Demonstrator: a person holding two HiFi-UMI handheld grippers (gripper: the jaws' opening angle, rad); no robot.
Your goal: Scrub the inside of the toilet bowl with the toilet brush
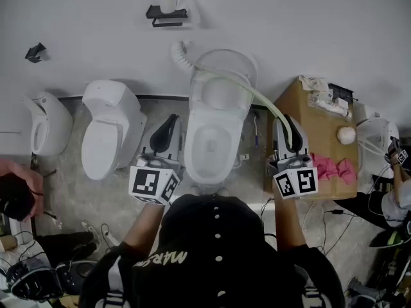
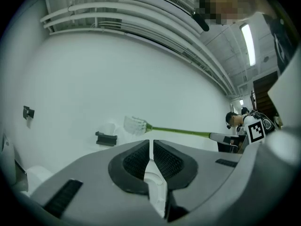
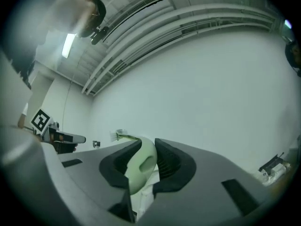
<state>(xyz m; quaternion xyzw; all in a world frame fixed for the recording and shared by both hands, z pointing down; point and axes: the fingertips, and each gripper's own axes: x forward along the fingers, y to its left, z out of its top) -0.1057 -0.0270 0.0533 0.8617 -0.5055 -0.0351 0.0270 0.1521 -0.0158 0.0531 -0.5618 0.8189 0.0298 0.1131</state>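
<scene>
A white toilet with its lid raised stands in the middle of the head view. My right gripper is to the right of the bowl, shut on the pale green handle of the toilet brush. The handle arcs up and left over the lid. The white bristle head is up by the wall, outside the bowl. My left gripper is to the left of the bowl, its jaws shut with nothing between them.
A second white toilet and a urinal stand to the left. A paper-roll holder hangs on the wall. A cardboard box at the right carries pink cloths. Cables lie on the floor, and another person is at the far right.
</scene>
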